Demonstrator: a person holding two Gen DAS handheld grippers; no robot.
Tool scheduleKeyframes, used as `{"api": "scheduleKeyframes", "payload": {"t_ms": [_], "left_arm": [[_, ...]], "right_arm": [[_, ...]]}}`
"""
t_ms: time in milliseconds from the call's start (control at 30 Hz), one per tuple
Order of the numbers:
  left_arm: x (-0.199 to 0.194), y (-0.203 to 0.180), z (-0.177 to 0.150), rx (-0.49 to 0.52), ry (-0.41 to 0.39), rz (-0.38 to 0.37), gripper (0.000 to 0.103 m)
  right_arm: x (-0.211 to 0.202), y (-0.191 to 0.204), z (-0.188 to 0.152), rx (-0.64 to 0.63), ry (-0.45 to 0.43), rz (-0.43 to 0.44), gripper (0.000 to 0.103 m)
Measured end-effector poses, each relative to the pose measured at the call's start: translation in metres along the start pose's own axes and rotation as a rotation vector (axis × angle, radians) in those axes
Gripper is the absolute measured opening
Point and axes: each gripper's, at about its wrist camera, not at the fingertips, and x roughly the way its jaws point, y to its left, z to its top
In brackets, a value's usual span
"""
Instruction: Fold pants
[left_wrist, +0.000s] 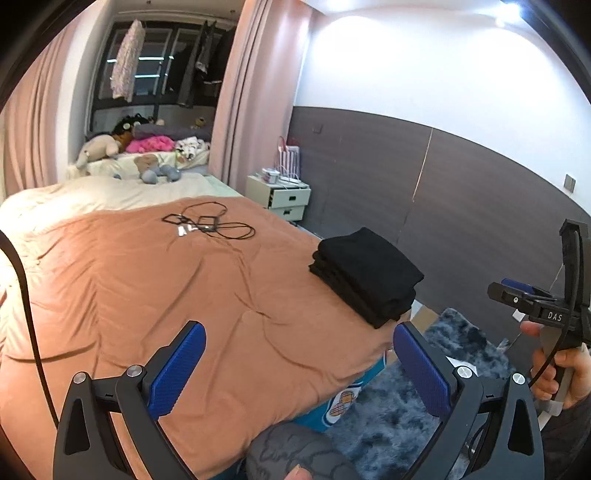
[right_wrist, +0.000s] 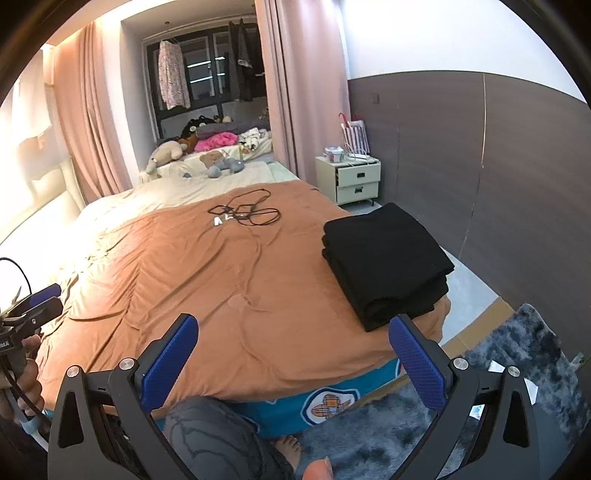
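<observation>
Pants (right_wrist: 388, 266) sit folded in a neat black stack at the bed's (right_wrist: 221, 295) corner; both tongs (left_wrist: 299, 369) (right_wrist: 293, 363) gape wide, empty, so folding looks finished.

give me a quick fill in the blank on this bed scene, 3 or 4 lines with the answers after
1. The folded pants are ____ in colour.
2. The pants lie near the ____ edge of the orange blanket, as the right wrist view shows it.
3. The left tool and the right tool both stand ____, holding nothing.
4. The tangle of black cable lies on the ____.

Answers: black; right; open; blanket
</observation>
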Motion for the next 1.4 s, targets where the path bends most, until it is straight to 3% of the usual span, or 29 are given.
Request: {"api": "scheduleKeyframes", "payload": {"t_ms": [400,900,1400], "left_arm": [[-0.069,0.002,-0.059,0.021,-0.075,0.088,0.103],[-0.115,0.008,-0.124,-0.048,-0.114,0.184,0.102],[-0.135,0.019,-0.141,-0.059,-0.132,0.230,0.102]], "right_arm": [[-0.030,0.021,-0.064,0.020,-0.069,0.047,0.103],[-0.044,0.043,-0.130,0.022,-0.079,0.106,0.103],[-0.043,0.061,-0.142,0.042,-0.050,0.094,0.103]]}}
